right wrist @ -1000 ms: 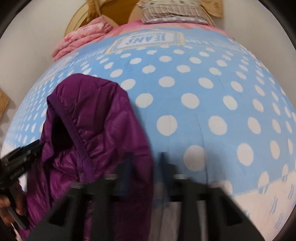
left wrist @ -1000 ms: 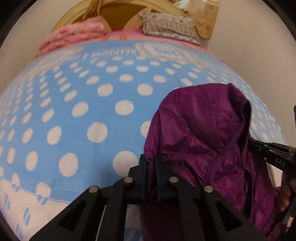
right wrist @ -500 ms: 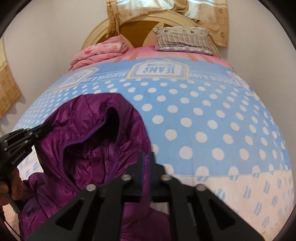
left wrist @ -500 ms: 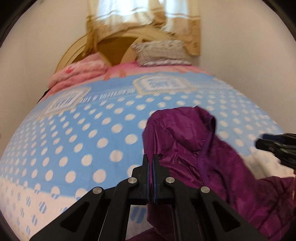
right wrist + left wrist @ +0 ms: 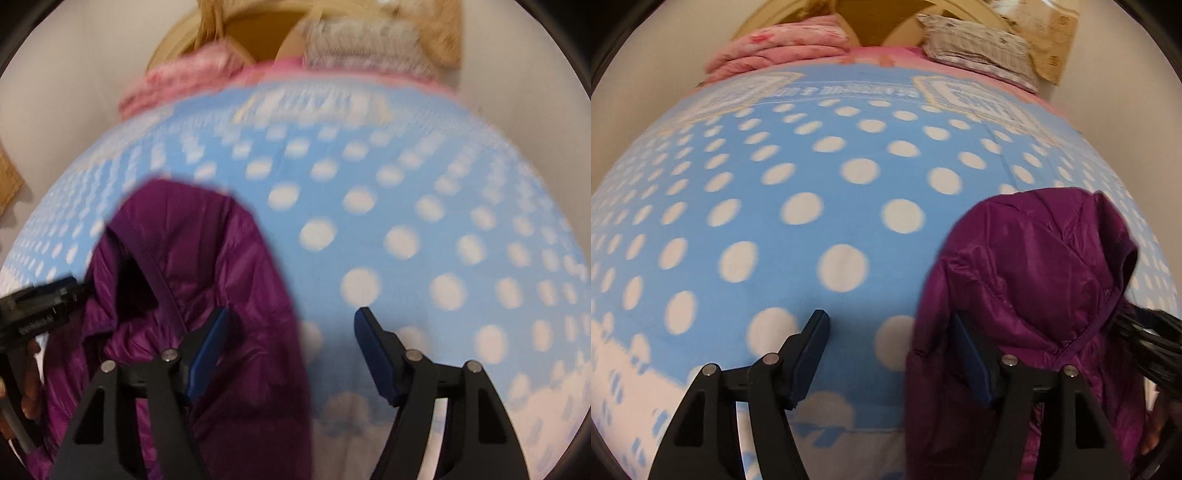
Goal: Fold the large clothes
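- Left wrist view: the left gripper [image 5: 888,349] has its jaws spreading apart. Its left finger stands clear over the blue polka-dot bedspread [image 5: 812,229]. The purple puffer jacket [image 5: 1034,280] lies against the outer side of the right finger and drapes down past it, so nothing is pinched between the two.
- The jacket sits at the lower right of this view on the bed, hood upward, its zip edge running down toward the right gripper [image 5: 1145,343], which comes in blurred from the right edge.
- At the head of the bed lie a folded pink quilt [image 5: 783,48] and a grey striped pillow [image 5: 975,44] against the wooden headboard [image 5: 882,22].
- Right wrist view, much blurred: the right gripper [image 5: 291,343] stands partly apart with only bedspread showing in the gap. The jacket [image 5: 207,266] lies at the lower left, behind and beside the left finger.
- A hand [image 5: 27,380] holds the left gripper at the left edge, its tip beside the dark hood opening [image 5: 133,280]; whether it touches, I cannot tell.
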Motion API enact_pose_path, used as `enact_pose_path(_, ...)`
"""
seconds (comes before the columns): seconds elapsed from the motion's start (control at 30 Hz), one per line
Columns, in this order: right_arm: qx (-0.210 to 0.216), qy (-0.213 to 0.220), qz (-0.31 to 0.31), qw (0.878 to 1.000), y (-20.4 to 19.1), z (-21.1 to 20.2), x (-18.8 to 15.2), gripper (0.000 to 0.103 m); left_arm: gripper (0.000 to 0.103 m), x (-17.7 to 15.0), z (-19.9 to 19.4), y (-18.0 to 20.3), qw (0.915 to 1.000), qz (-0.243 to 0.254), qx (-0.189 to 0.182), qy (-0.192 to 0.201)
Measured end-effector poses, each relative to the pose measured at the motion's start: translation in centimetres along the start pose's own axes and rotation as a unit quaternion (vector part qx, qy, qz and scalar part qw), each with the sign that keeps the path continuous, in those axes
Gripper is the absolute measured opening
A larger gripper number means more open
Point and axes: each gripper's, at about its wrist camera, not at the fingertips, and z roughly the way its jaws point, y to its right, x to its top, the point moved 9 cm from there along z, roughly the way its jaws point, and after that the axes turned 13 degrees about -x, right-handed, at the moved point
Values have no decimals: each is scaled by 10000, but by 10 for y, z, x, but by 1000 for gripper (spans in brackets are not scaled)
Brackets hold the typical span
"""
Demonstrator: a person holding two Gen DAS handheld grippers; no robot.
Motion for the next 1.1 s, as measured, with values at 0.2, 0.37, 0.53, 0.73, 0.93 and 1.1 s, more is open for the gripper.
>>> enact_pose_path(0.2, -109, 990, -124, 9949, 2, -65, 4, 5, 1, 7, -55, 53, 9899, 1074, -472, 792)
enact_pose_path(0.37, -88, 1755, 34, 9844, 17, -149, -15, 4, 1, -1, -137, 89, 9718, 1633, -622, 1585)
enact_pose_path(0.53, 120, 2206, 266, 9749, 20, -217, -60, 4, 1, -54, -215, 103, 9521, 1905, -862, 2229)
enact_pose_path(0.73, 329, 2148, 509, 9748, 14, -248, -132, 4, 1, -136, -244, 104, 9500, 1941, -1028, 2220)
enact_pose_path(0.93, 249, 1539, 257, 9874, 6, -235, -205, 4, 2, -208, -225, 96, 9650, 1905, -932, 1540)
enact_pose_path(1.1, -31, 1286, -18, 9917, 23, -234, -228, 5, 2, -220, -239, 83, 9692, 1853, -855, 1380)
